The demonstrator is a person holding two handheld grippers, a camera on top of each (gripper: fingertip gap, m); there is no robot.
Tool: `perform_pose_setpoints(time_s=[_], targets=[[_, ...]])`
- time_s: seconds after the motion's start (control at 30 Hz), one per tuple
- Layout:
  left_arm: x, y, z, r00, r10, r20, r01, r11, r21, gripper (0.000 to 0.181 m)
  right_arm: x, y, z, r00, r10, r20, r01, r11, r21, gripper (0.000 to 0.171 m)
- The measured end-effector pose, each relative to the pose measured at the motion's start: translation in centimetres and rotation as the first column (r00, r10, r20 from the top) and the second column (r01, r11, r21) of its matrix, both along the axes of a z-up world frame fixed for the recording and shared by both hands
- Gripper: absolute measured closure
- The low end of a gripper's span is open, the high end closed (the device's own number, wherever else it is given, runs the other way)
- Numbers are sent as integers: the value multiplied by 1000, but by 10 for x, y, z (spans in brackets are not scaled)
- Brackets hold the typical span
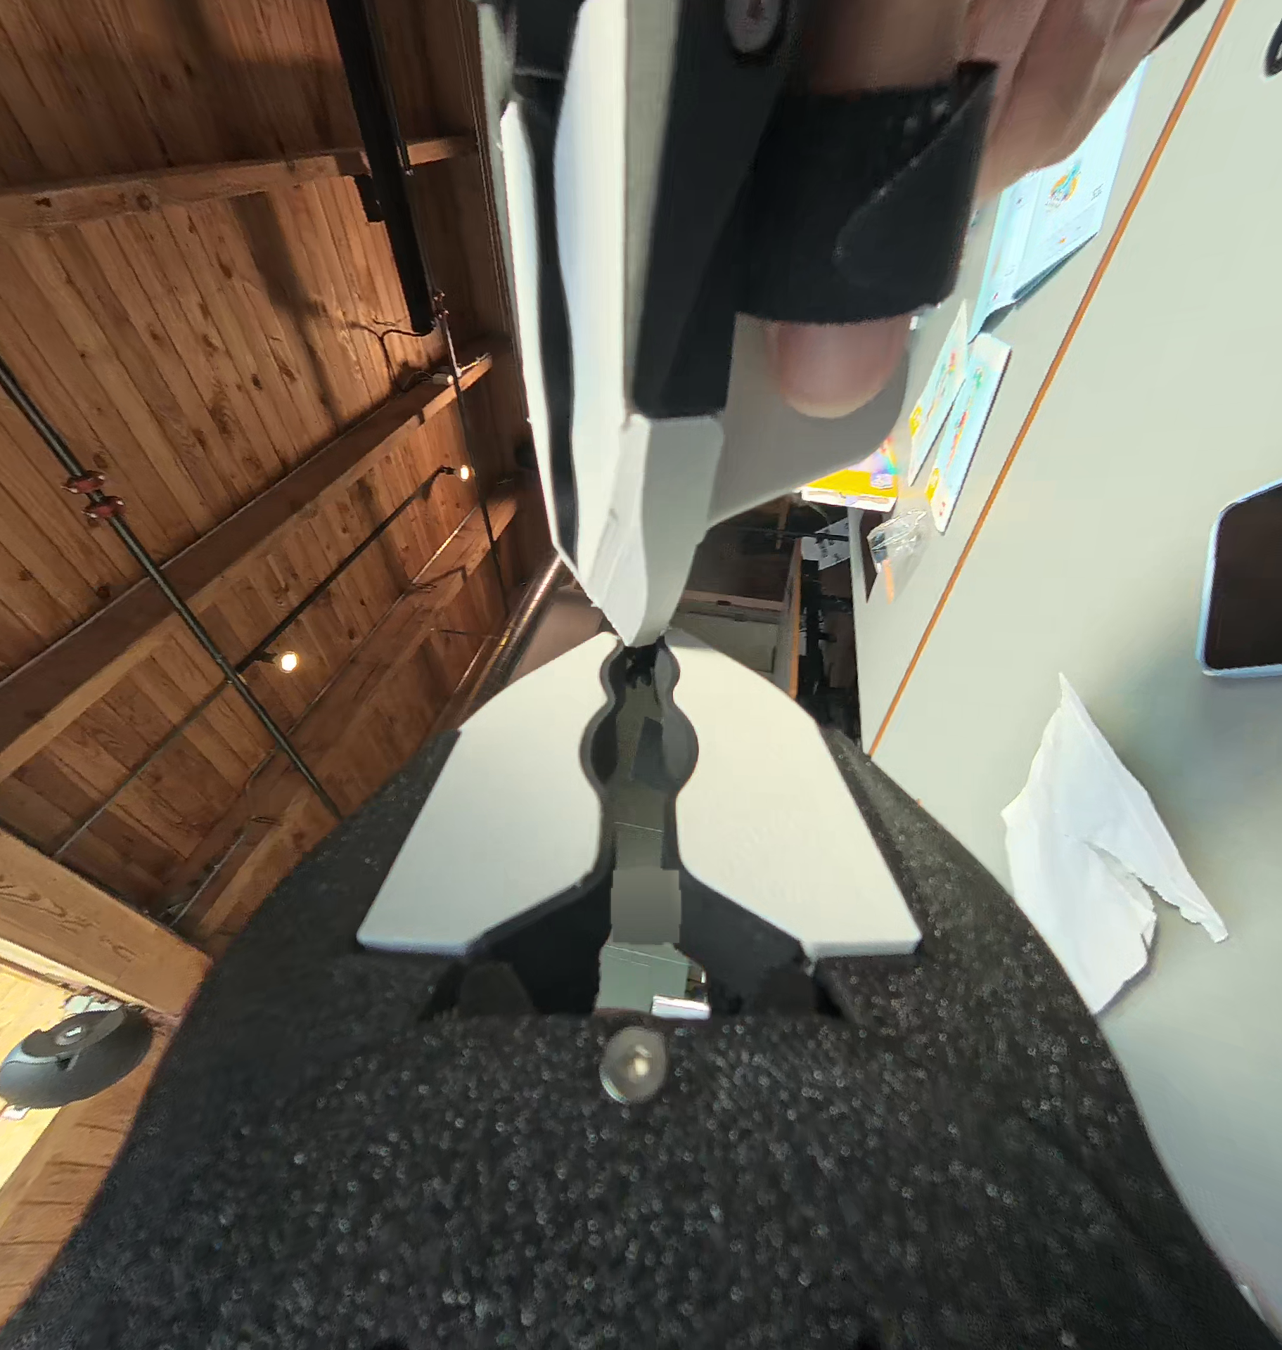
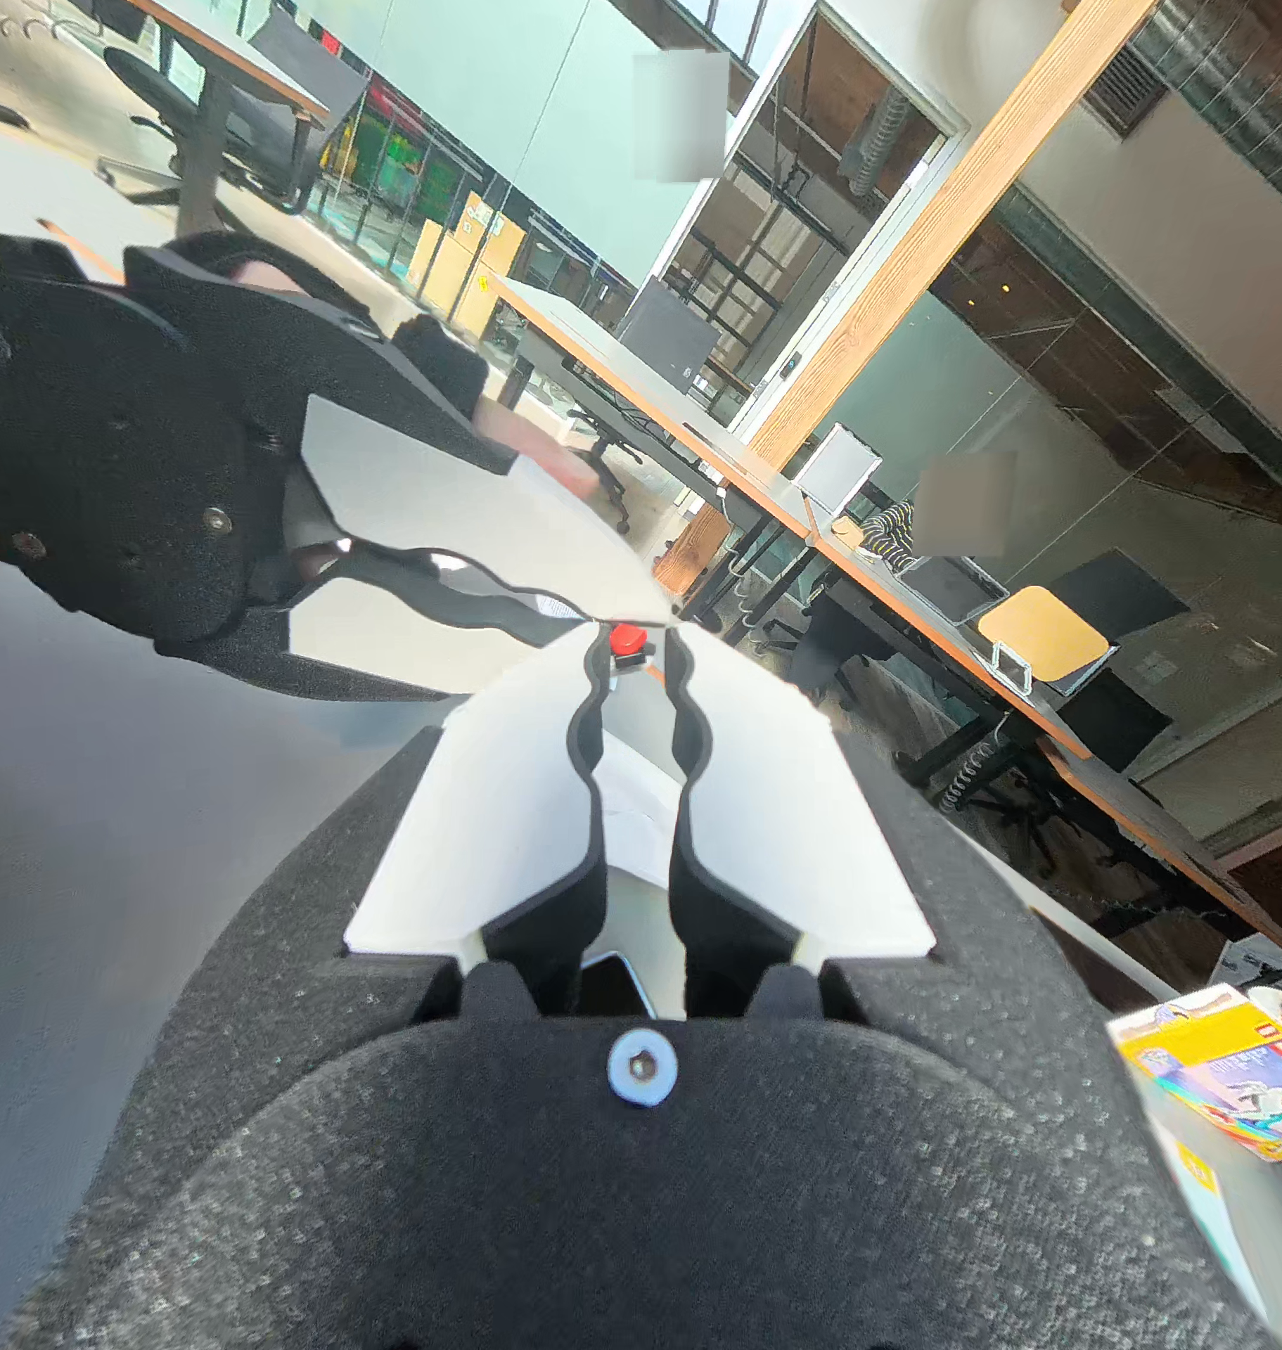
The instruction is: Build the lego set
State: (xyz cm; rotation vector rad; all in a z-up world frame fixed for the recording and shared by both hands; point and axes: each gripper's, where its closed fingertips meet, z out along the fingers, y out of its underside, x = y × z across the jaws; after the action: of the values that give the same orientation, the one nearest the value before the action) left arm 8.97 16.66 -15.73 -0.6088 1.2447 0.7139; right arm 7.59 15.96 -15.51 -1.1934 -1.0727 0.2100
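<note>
Up close, two grippers meet tip to tip. The right gripper [image 2: 632, 650] pinches one small red-and-black lego piece [image 2: 627, 643] between its white fingers [image 2: 506, 789]. The left gripper [image 1: 641, 652] is clenched on something dark, too small to identify. Beyond lie a torn white paper [image 1: 1091, 840], booklets [image 1: 959, 431] and a grey bench [image 1: 1134, 511].

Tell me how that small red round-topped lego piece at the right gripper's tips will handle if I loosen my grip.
The small red round-topped lego piece looks tiny and light, so it would probably drop easily. Its rounded top suggests it may roll once loose. It looks like hard plastic, likely slippery, between the right gripper and the left gripper tips.
</note>
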Motion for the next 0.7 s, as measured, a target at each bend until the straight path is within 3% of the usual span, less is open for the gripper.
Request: perform_pose_setpoints(time_s=[0.23, 0.47, 0.53, 0.6, 0.7], targets=[[3, 1, 0, 999, 44, -18, -43, 997, 70, 175, 3, 1, -4, 1000, 14, 5, -14, 999, -35, 162], [3, -2, 0, 999, 48, -5, -47, 995, 82, 175, 3, -3, -5, 992, 41, 121, -42, 999, 9, 163], [0, -8, 8, 998, 50, 33, -56, 982, 183, 175, 1, -8, 1, 988, 157, 1, -155, 978, -137, 163], [-1, -10, 12, 998, 55, 43, -63, 970, 237, 177, 0, -11, 7, 942, 261, -212, -318, 898, -305, 164], [-3, -5, 6, 997, 54, 50, -64, 973, 223, 177, -2, -7, 1, 935, 250, -250, -327, 882, -340, 164]])
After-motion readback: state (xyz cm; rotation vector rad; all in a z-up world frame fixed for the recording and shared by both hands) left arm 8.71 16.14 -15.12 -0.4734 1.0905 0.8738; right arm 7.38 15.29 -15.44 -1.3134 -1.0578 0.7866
